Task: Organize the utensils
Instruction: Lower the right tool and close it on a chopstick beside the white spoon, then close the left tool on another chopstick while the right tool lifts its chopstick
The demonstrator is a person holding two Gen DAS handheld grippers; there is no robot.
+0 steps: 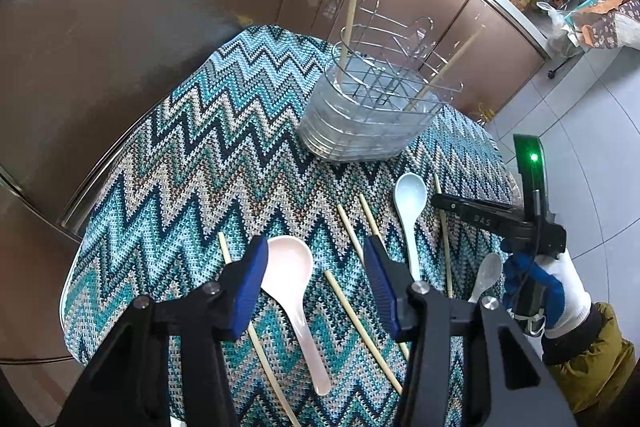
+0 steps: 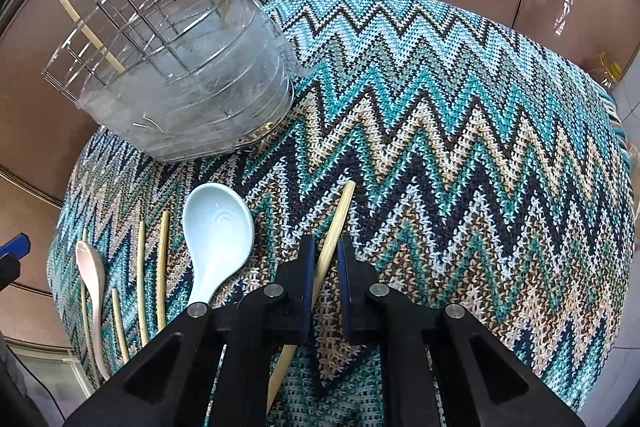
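Our right gripper (image 2: 325, 263) has narrowed its jaws around a chopstick (image 2: 334, 231) lying on the zigzag cloth (image 2: 460, 147); whether the pads actually pinch it we cannot tell. Our left gripper (image 1: 316, 267) hangs half open over the pink spoon (image 1: 292, 267) (nothing held). The wire holder (image 1: 372, 99) behind already stands two chopsticks upright, presumably this one's destination

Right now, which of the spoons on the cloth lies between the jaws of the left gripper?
The pale pink spoon: its bowl sits between the open jaws of the left gripper. The light blue spoon and the small clear spoon lie further right, outside them.
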